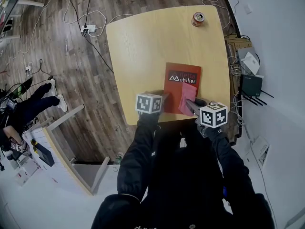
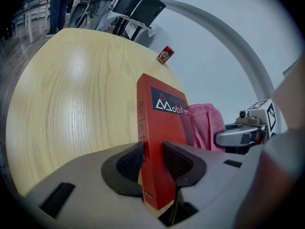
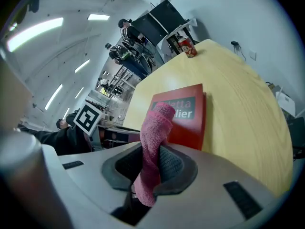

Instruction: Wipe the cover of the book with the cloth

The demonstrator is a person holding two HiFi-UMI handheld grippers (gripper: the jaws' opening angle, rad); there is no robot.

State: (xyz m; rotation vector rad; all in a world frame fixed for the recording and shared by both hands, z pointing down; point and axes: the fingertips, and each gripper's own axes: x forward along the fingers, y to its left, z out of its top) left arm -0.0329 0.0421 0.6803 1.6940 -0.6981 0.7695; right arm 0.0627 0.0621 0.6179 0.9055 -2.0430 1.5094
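Note:
A red book [image 1: 182,81] with a dark title panel lies flat near the front edge of the light wooden table [image 1: 143,46]. My left gripper [image 1: 164,99] is shut on the book's [image 2: 157,128] near left corner, one jaw on each side of its edge. The right gripper [image 1: 190,106] is shut on a pink cloth [image 1: 187,98], which rests on the lower right part of the cover. In the right gripper view the cloth [image 3: 155,142] stands folded between the jaws, with the book [image 3: 183,113] just beyond. In the left gripper view the cloth [image 2: 205,123] lies against the cover.
A small red can [image 1: 198,18] stands at the table's far right corner. Cables and a power strip [image 1: 89,28] lie on the wooden floor to the left. A black router [image 1: 251,86] and boxes sit to the right of the table.

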